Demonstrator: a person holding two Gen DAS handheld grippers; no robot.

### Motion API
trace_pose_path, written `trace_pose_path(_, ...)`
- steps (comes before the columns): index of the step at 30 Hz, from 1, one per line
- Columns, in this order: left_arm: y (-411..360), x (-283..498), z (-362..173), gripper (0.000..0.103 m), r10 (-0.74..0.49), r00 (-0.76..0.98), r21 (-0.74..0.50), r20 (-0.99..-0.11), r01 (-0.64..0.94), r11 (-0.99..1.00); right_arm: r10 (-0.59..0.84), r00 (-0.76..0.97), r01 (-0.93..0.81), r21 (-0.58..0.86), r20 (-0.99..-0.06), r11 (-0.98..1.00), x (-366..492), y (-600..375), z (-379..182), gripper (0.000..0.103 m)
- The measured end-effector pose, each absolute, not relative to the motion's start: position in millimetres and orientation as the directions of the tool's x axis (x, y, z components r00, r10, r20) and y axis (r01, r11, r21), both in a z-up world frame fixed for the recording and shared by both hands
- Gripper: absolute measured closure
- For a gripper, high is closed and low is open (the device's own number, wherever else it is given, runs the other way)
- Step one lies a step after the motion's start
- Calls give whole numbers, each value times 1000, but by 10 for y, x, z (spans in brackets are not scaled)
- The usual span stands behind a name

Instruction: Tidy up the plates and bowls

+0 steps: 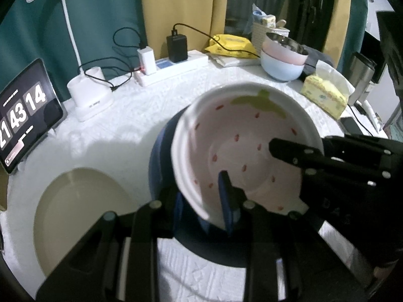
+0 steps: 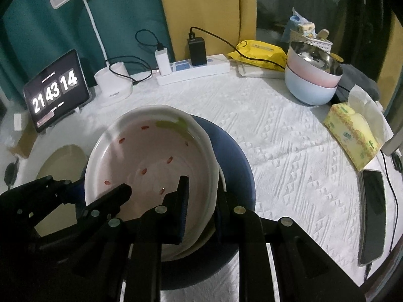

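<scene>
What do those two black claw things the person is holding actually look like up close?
Both are matte black plastic. The left gripper and right gripper each have flat angular linkage bars joined by round silvery pins, ending in two jaws lined with blue ribbed pads. Small silver screws dot the bodies, and faint raised letters show on the right one's body. No cables or sleeves are visible.

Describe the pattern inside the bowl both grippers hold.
Strawberry bowl: pale pink with red seed dashes and a green leaf; clearest from left wrist.
</scene>
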State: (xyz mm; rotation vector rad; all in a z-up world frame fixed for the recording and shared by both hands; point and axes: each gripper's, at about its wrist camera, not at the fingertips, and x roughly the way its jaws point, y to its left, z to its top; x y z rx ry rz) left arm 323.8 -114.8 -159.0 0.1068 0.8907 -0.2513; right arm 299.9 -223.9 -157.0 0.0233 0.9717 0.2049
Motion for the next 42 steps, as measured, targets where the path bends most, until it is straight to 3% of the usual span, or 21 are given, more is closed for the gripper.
trace_pose_path(6, -1146, 3236, -1589, 75, -176, 601, -13, -779, 266, 964, 196, 551, -203, 98, -811, 974, 2969, -2190, -1531, 72)
trace_pose_path(12, -1126, 3224, -1557, 75, -184, 610, -21, -770, 265, 964, 188, 593, -191, 90, -783, 978, 2903, -2210, -1384, 50)
trace_pose_path(29, -778, 3171, -1329, 73, -204, 649, -84, -733, 211, 974, 162, 638, -138, 95, -753, 986, 2868, -2521, -1195, 50)
trace_pose_path(42, -570, 3244, -1460, 71, -176, 634, -108, -753, 144, 984, 163, 607, -78, 146, -777, 986, 2907, -2905, -1449, 50)
